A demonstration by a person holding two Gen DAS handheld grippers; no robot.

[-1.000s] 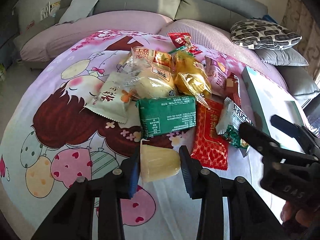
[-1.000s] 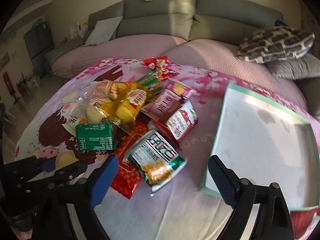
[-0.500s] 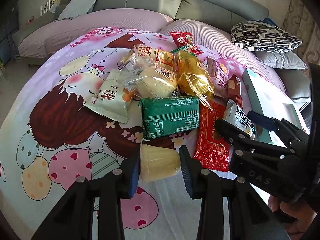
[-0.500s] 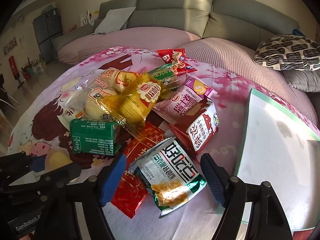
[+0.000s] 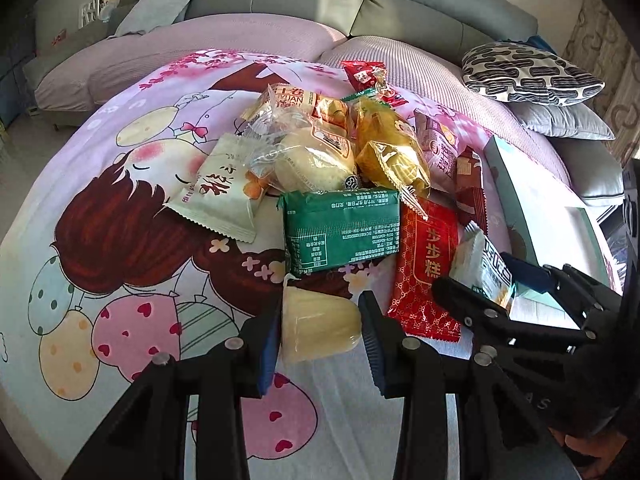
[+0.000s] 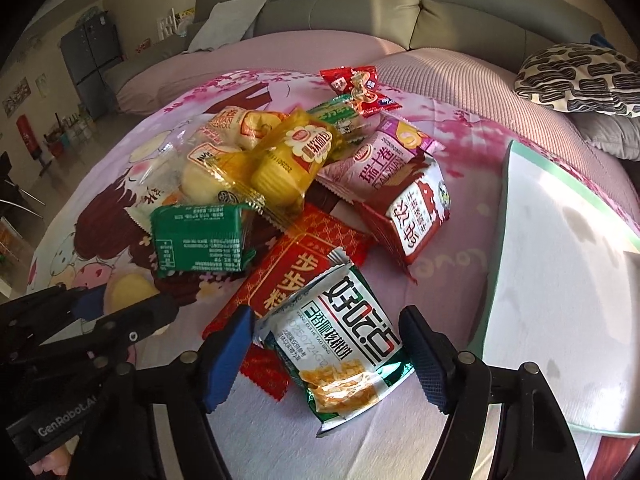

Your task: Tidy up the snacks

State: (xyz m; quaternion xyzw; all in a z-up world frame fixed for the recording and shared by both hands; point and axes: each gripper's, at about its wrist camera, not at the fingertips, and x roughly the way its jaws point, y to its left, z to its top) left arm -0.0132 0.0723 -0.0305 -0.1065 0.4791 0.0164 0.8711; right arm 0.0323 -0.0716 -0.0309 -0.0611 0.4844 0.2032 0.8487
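Left tongs [image 5: 320, 332] clamped on jelly cup [image 5: 318, 328], right tongs [image 6: 326, 354] closing around biscuit packet [image 6: 340, 344]

Between your left claw's matt black plastic fingers [image 5: 256, 344]: smooth translucent plastic jelly cup [image 5: 318, 326]. Between your right claw's pads: glossy crinkled foil packet [image 6: 340, 344]. Beneath: printed matt cloth sheet [image 5: 100, 208].

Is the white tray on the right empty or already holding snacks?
Empty as far as visible: the white tray shows only bare surface with faint marks; every packet lies outside it on the blanket.
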